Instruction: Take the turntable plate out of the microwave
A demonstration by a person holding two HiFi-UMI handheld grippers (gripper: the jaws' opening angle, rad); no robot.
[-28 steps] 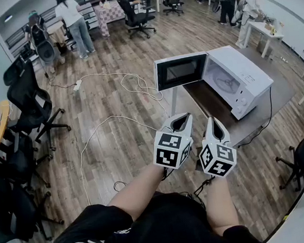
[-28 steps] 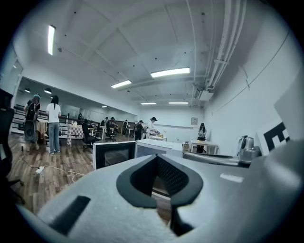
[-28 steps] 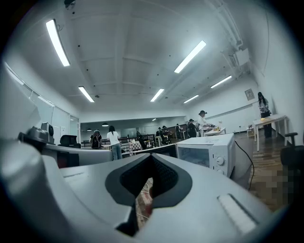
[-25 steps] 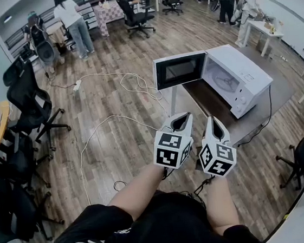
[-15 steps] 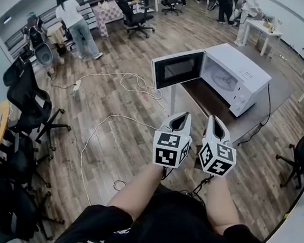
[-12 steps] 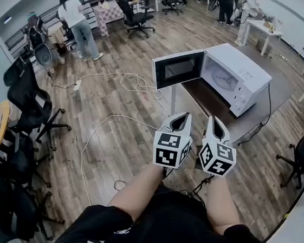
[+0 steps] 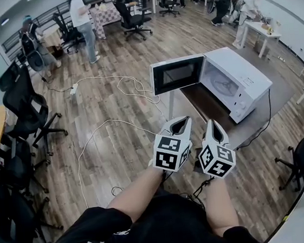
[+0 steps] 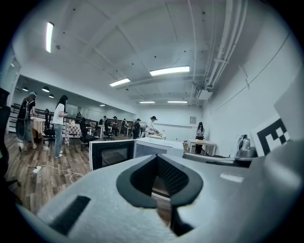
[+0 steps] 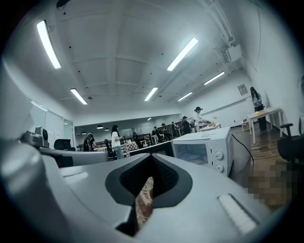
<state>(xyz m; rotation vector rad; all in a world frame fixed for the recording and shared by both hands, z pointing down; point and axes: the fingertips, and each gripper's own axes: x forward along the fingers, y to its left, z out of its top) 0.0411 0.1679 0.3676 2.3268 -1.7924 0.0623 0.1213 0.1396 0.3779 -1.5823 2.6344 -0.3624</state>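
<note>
We hold the left gripper [image 7: 180, 121] and the right gripper [image 7: 213, 123] side by side, short of the microwave [image 7: 247, 74]. Both have their jaws closed together with nothing between them. The microwave stands on a table [image 7: 207, 106], and its door [image 7: 179, 72] is swung open. The turntable plate [image 7: 225, 84] sits inside the microwave cavity. People [image 7: 83, 20] stand well beyond the microwave.
</note>
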